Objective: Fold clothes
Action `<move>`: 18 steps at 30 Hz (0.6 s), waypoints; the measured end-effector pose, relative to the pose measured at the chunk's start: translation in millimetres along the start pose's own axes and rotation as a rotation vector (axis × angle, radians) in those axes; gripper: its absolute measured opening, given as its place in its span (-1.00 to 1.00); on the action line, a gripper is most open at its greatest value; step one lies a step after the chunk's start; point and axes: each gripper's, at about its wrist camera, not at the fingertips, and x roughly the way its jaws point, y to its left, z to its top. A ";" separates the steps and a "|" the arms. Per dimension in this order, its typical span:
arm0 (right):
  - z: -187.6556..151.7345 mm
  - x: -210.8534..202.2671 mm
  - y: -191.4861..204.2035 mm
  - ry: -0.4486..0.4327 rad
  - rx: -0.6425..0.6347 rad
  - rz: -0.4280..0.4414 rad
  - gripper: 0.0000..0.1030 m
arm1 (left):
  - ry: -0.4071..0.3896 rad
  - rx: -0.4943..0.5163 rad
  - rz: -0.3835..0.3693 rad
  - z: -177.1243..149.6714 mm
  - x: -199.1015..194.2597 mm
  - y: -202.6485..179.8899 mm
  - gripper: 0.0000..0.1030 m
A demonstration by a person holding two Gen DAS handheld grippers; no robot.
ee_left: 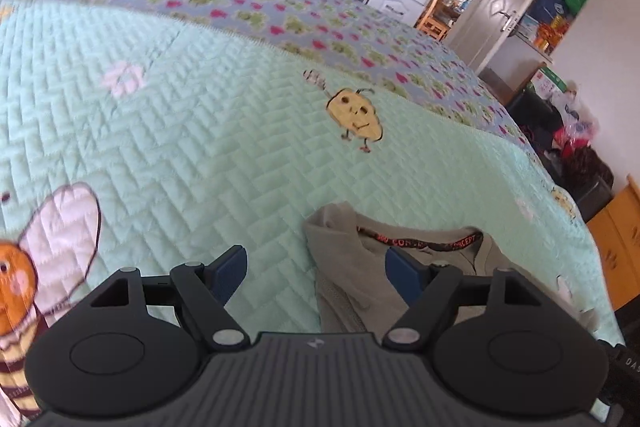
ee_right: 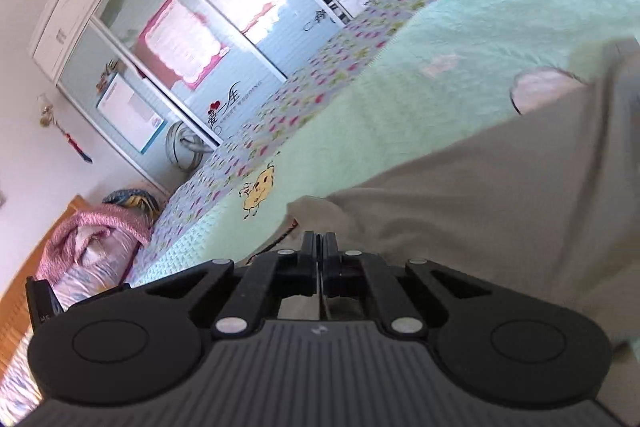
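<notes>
Nearest the left wrist camera is the black left gripper (ee_left: 316, 273), its jaws standing wide apart with their 2 blue pads (ee_left: 228, 277) showing; nothing is clamped between them. The right-hand pad sits over the grey cotton sweatshirt (ee_left: 340, 267), whose collar, with a dark neck tape carrying orange lettering (ee_left: 428, 242), lies just beyond the fingertips. Whether that pad touches the cloth cannot be told.

The sweatshirt lies on a bed covered by a mint-green quilted bedspread (ee_left: 180, 131) stitched with a yellow cartoon figure (ee_left: 356, 113) and, at the lower left, an orange bee with white wings (ee_left: 24, 267). Beyond the quilt runs a blue floral border (ee_left: 280, 11).

In the right wrist view the black right gripper (ee_right: 319, 247) has its jaws pressed together at an edge of the same grey garment (ee_right: 480, 187), which spreads away to the right across the bedspread (ee_right: 460, 39). The pads are shut with a thin edge of cloth apparently pinched between them, though the contact itself is hidden by the fingers. Behind the bed stand a white wardrobe with pale blue sliding doors (ee_right: 168, 39) and a pink bundle of bedding (ee_right: 92, 243) by the wooden headboard (ee_right: 24, 287).
</notes>
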 end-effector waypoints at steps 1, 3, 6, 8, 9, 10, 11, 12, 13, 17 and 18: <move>-2.0 0.5 -2.8 0.000 0.005 -0.005 -0.95 | -0.011 0.004 0.003 1.3 -0.8 -1.2 0.53; -6.0 2.0 -8.6 -0.003 0.012 -0.023 -0.95 | -0.033 -0.001 0.017 4.4 -2.7 -1.5 0.53; -7.8 4.7 -22.0 -0.012 0.046 -0.063 -0.95 | -0.012 0.010 0.037 8.8 3.0 -0.1 0.53; -8.5 6.4 -28.8 -0.019 0.059 -0.084 -0.95 | 0.030 0.027 0.042 10.1 11.7 -0.3 0.53; -8.9 6.4 -30.5 -0.024 0.067 -0.088 -0.95 | 0.039 0.025 0.034 9.6 14.9 0.6 0.53; -9.1 6.6 -31.1 -0.032 0.067 -0.087 -0.95 | 0.046 0.023 0.027 9.2 18.0 1.5 0.53; -9.0 7.5 -30.6 -0.035 0.061 -0.088 -0.95 | 0.043 0.019 0.021 8.7 20.2 2.4 0.53; -9.0 8.5 -29.9 -0.038 0.054 -0.089 -0.95 | 0.040 0.015 0.015 8.2 22.4 3.2 0.53; -8.8 9.1 -29.8 -0.042 0.052 -0.092 -0.95 | 0.037 0.012 0.009 7.8 24.7 4.0 0.53; -9.2 11.5 -32.0 -0.041 0.059 -0.087 -0.96 | 0.030 0.038 -0.014 9.6 33.8 0.2 0.51; -9.6 12.1 -32.9 -0.041 0.060 -0.083 -0.96 | 0.030 0.045 -0.036 10.6 35.2 -0.7 0.50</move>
